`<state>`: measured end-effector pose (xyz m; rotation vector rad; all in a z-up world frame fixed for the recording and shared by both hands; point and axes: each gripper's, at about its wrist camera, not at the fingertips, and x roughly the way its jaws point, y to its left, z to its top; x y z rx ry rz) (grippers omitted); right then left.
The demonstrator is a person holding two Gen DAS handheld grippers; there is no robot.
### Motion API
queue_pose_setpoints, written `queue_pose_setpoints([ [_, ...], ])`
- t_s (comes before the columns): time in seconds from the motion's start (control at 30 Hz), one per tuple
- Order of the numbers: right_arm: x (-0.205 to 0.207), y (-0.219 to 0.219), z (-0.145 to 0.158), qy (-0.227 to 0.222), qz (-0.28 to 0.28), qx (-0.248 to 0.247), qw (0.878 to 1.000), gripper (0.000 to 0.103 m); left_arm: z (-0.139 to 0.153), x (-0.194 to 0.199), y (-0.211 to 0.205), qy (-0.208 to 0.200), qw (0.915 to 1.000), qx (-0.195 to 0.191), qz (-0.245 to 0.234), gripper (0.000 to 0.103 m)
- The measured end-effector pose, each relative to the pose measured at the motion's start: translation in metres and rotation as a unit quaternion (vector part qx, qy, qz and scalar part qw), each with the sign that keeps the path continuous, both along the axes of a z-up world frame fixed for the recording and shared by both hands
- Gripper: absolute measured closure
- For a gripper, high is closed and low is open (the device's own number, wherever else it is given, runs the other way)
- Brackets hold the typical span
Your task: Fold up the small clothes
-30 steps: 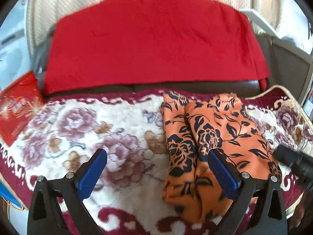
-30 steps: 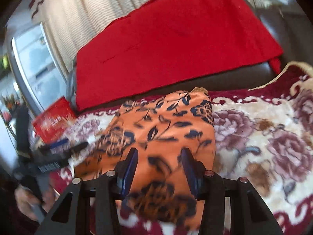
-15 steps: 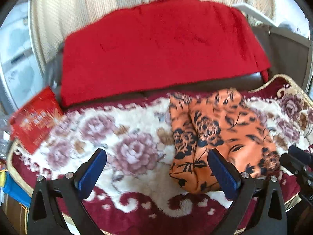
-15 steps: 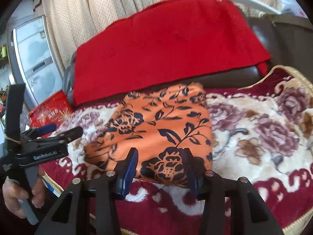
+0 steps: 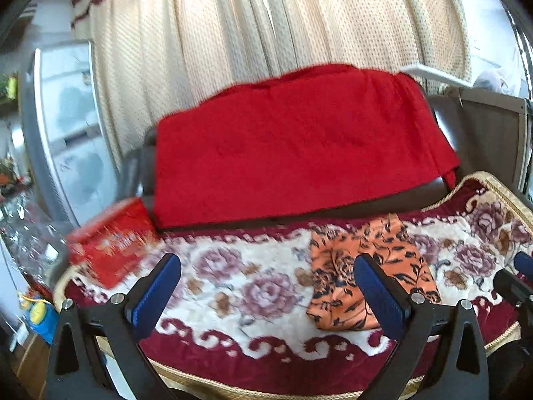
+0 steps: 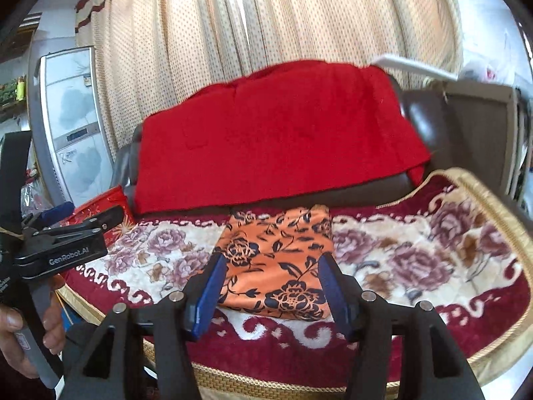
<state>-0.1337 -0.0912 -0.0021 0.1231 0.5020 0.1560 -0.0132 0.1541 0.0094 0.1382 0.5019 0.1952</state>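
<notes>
A cream dotted curtain hangs behind everything, far ahead of both grippers. Below it a red blanket drapes over the back of a dark sofa. Nearer, a flowered rug in cream and dark red covers the seat and runs under both grippers. On the rug lies the folded orange cloth with a black flower print, flat and free of any grip, just ahead of the right gripper and framed between its blue pads. The right gripper's jaws are opening, with nothing pressed between them. The left gripper stands wide and empty above the rug; the cloth lies ahead toward its right finger. A red packet sits ahead to its left, at the rug's edge. In the right wrist view a hand holds the left gripper's handle.
</notes>
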Motion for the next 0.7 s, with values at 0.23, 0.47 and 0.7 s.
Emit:
queue_pose_setpoints([
  [0.23, -0.040, 0.000, 0.038, -0.034, -0.002, 0.007, 0.999, 0.036, 0.037, -0.037, 0.004, -0.038, 0.9992, -0.011, -0.005, 0.000],
  [0.47, -0.068, 0.005, 0.064, -0.054, -0.005, 0.005, 0.999, 0.033, 0.068, -0.069, 0.005, -0.075, 0.9972, -0.011, 0.004, 0.000],
  [0.7, -0.075, 0.010, 0.073, -0.043, -0.013, 0.019, 0.999, 0.032, 0.085, -0.089, 0.007, -0.094, 0.9955, -0.013, 0.001, 0.000],
])
